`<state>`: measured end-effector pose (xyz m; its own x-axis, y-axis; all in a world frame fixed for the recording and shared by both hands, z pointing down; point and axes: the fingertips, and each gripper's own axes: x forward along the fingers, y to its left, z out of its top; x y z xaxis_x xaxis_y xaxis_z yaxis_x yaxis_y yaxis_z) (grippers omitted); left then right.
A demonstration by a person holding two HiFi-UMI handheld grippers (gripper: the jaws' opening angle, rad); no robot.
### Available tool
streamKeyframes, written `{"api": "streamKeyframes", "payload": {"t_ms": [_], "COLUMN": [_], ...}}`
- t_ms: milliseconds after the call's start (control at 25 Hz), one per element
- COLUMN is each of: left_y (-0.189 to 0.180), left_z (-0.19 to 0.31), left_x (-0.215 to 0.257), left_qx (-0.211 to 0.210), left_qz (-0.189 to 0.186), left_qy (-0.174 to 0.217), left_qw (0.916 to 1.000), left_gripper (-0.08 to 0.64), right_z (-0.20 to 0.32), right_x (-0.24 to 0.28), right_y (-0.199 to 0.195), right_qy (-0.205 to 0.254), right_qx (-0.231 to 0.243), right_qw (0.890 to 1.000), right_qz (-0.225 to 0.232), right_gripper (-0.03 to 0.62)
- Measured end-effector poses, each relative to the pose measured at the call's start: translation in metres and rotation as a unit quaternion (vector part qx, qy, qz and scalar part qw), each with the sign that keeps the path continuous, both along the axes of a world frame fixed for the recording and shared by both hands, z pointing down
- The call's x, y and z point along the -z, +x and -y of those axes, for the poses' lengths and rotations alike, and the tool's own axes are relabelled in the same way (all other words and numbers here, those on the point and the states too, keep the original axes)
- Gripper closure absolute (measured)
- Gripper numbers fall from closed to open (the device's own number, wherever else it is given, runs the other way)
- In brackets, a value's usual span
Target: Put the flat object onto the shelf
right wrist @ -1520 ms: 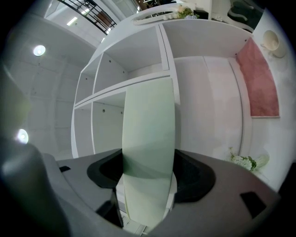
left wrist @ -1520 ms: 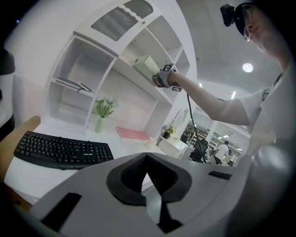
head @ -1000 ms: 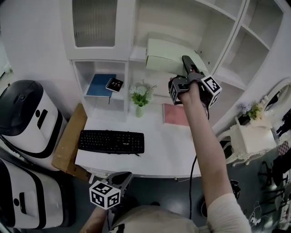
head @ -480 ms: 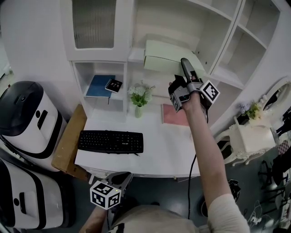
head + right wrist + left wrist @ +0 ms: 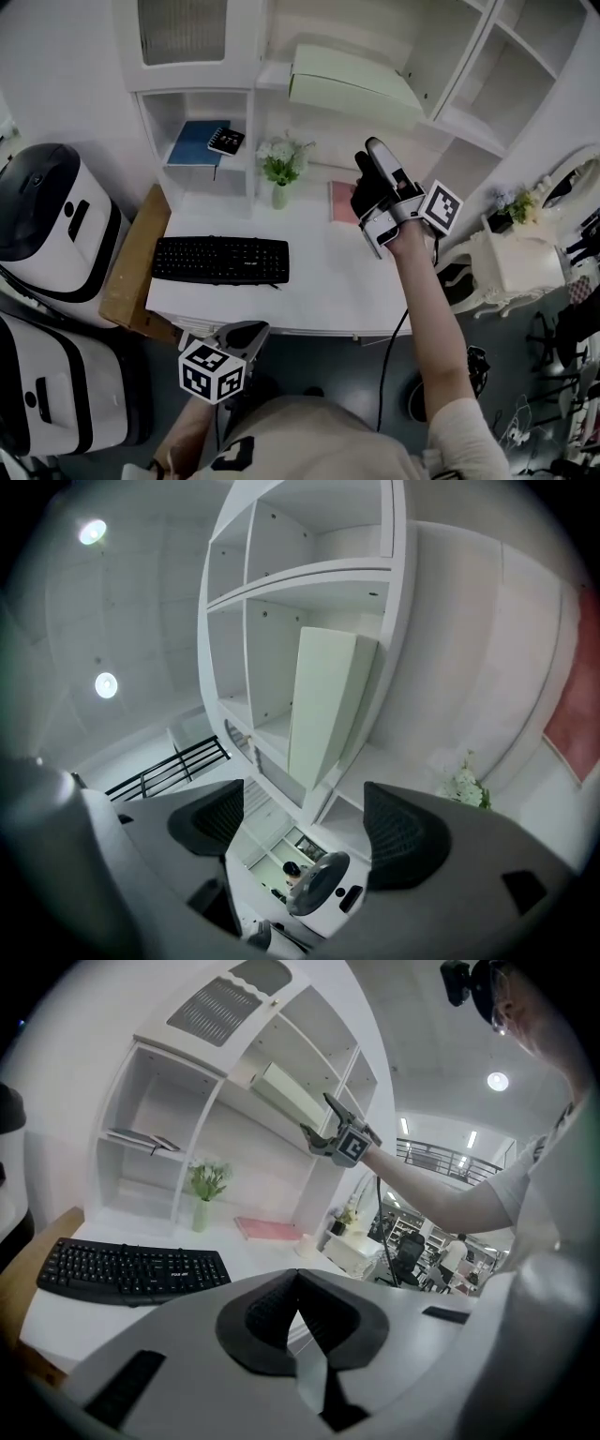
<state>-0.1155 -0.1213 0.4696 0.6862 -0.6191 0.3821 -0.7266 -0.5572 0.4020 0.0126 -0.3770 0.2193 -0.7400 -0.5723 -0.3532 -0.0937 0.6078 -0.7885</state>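
Head view: a white shelf unit (image 5: 272, 77) stands over a white tabletop (image 5: 319, 281). The pale green flat object (image 5: 352, 82) lies in the unit's open middle compartment. A lower left compartment holds a blue book (image 5: 192, 145) with a small dark notebook (image 5: 226, 141) on it. On the tabletop are a vase of flowers (image 5: 279, 171), a pink pad (image 5: 341, 201) and a black keyboard (image 5: 220, 260). The right arm reaches out over the tabletop, and the right gripper (image 5: 372, 155) points up toward the shelf, apart from the flat object. The left gripper (image 5: 247, 330) is held low at the tabletop's near edge.

Left gripper view: the left gripper (image 5: 298, 1281) has its jaws pressed together, with nothing between them. Beyond are the keyboard (image 5: 127, 1269) and the flat object (image 5: 291, 1101).

Right gripper view: the right gripper (image 5: 307, 825) has its jaws spread wide, having just been opening, with nothing between them. The flat object (image 5: 323, 714) sits in its compartment ahead.
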Motion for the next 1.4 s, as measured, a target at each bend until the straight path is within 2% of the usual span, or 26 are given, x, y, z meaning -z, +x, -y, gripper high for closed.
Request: {"api": "streamKeyframes", "payload": {"t_ms": [160, 360, 560, 600, 720, 760, 880, 960, 1040, 1160, 1400], "left_y": [0.003, 0.007, 0.001, 0.003, 0.023, 0.031, 0.050, 0.063, 0.074, 0.083, 0.103], "left_z": [0.011, 0.023, 0.046, 0.048, 0.046, 0.045, 0.040, 0.034, 0.027, 0.017, -0.012], "left_x": [0.007, 0.010, -0.002, -0.005, 0.000, 0.003, 0.005, 0.009, 0.014, 0.015, 0.016], "left_qx": [-0.003, -0.026, -0.029, -0.028, -0.033, -0.035, -0.037, -0.043, -0.048, -0.045, -0.037], "left_qz": [-0.003, 0.028, 0.031, 0.024, -0.055, -0.069, -0.048, -0.048, -0.051, -0.046, -0.055], "left_qy": [0.011, 0.034, 0.022, 0.011, -0.033, -0.035, -0.022, -0.018, -0.012, -0.008, -0.013], "left_qw": [0.9999, 0.9987, 0.9989, 0.9993, 0.9974, 0.9964, 0.9979, 0.9978, 0.9975, 0.9979, 0.9977], "left_gripper": [0.548, 0.548, 0.548, 0.548, 0.548, 0.548, 0.548, 0.548, 0.548, 0.548, 0.548], "right_z": [-0.009, -0.039, -0.083, -0.092, -0.115, -0.121, -0.140, -0.152, -0.166, -0.191, -0.248], "right_x": [-0.011, -0.036, -0.076, -0.086, -0.109, -0.113, -0.121, -0.124, -0.128, -0.139, -0.162], "right_y": [0.005, -0.002, -0.016, -0.016, -0.016, -0.015, -0.011, -0.004, 0.006, 0.020, 0.041], "right_qy": [-0.002, 0.000, 0.009, 0.006, 0.002, 0.002, 0.013, 0.019, 0.022, 0.023, 0.053], "right_qx": [0.004, 0.038, 0.075, 0.079, 0.091, 0.095, 0.101, 0.097, 0.089, 0.078, 0.087], "right_qw": [1.000, 0.997, 0.991, 0.990, 0.988, 0.987, 0.986, 0.986, 0.987, 0.987, 0.975], "right_qz": [-0.023, -0.073, -0.110, -0.116, -0.127, -0.128, -0.136, -0.136, -0.135, -0.138, -0.196], "right_gripper": [0.207, 0.207, 0.209, 0.209, 0.210, 0.211, 0.219, 0.234, 0.300, 0.561, 0.568]}}
